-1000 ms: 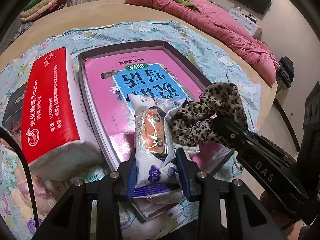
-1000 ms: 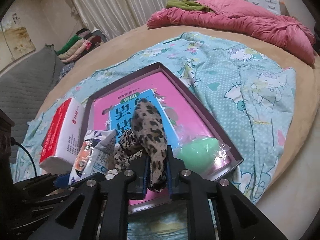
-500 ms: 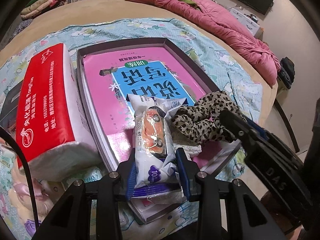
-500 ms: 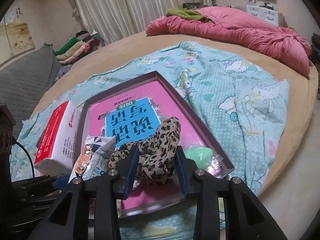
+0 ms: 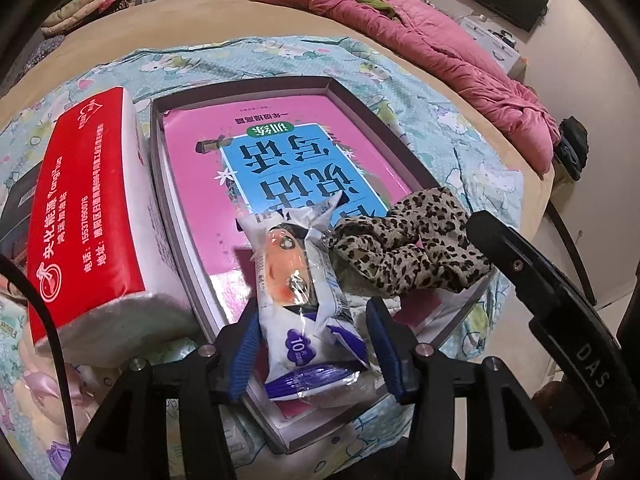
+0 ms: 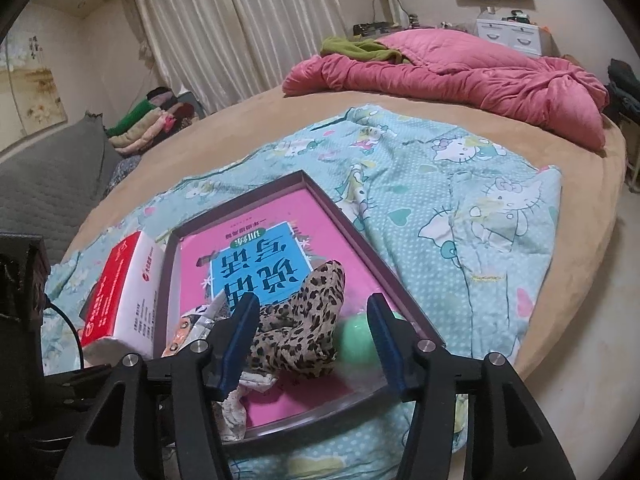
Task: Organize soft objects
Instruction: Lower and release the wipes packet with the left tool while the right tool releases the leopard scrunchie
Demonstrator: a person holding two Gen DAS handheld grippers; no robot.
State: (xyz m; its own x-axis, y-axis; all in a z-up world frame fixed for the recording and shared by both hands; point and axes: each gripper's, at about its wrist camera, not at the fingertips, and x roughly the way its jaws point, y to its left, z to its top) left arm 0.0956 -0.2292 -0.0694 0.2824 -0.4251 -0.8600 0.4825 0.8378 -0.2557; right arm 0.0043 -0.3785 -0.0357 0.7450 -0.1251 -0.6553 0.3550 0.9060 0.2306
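Across the whole left wrist view spreads a round bed (image 5: 248, 12), tan, with a pink quilt (image 5: 440, 60) bunched at upper right and a turquoise cartoon sheet (image 5: 420, 100) laid over the middle. On that sheet, at frame centre, sits a shallow dark-rimmed box (image 5: 372, 116) with a pink and blue book cover (image 5: 280, 152) filling its floor. Just left of the box lies a red and white tissue pack (image 5: 84, 208). Inside the box, low and right of centre, a leopard-print cloth (image 5: 412, 248) lies crumpled, touching a white wet-wipe packet (image 5: 304, 300) at lower centre. A pale green ball (image 6: 356, 340) shows beside the cloth in the right wrist view.

The left tool (image 5: 316, 344) has just been opening; the packet lies between its blue pads with gaps on both sides. The right tool (image 6: 314, 340) has also just been opening and stands wide, the cloth loose between its fingers, gripped by neither.
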